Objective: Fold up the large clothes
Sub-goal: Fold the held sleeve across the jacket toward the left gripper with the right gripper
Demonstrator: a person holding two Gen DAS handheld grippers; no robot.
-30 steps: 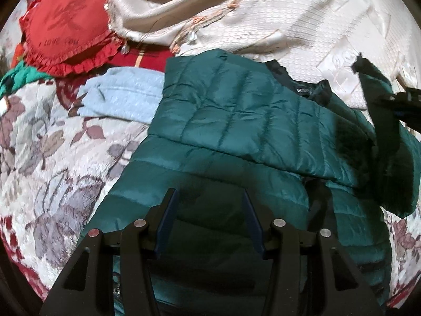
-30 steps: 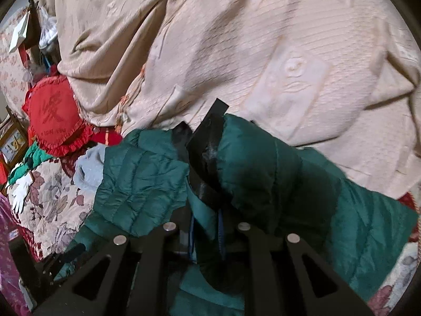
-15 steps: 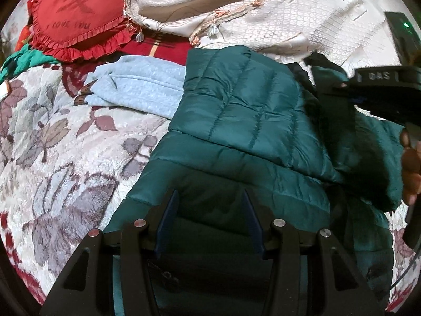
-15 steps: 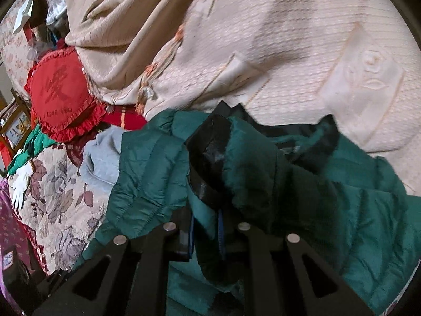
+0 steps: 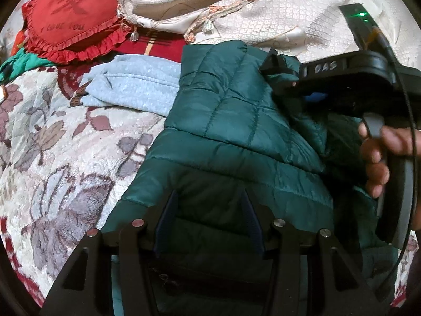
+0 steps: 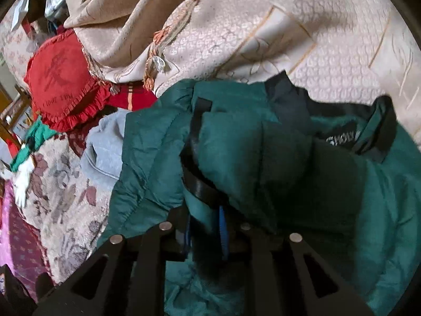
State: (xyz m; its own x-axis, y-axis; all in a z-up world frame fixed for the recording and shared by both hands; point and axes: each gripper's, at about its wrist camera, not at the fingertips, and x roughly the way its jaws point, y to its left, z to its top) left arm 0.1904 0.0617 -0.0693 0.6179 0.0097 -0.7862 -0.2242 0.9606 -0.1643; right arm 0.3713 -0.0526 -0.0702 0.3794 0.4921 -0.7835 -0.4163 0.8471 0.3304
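Note:
A dark green quilted puffer jacket (image 5: 231, 121) lies on a floral bedspread (image 5: 60, 147), with one side folded over its body. My left gripper (image 5: 208, 205) is open and empty, hovering low over the jacket's lower part. My right gripper (image 6: 205, 223) is shut on a fold of the jacket's sleeve (image 6: 236, 142), holding it over the jacket's body near the black collar (image 6: 342, 110). In the left wrist view the right gripper's body (image 5: 350, 87) and the hand holding it sit at the right, over the jacket.
A folded light blue garment (image 5: 136, 84) lies just left of the jacket. A red ruffled heart cushion (image 5: 71, 21) sits at the far left. A cream bedcover (image 6: 263, 31) is heaped behind the jacket. Green cloth (image 6: 36, 142) lies at the left edge.
My right gripper has carried the held sleeve leftward across the jacket toward its middle and lowered it. My left gripper has stayed open, moving slightly forward over the jacket.

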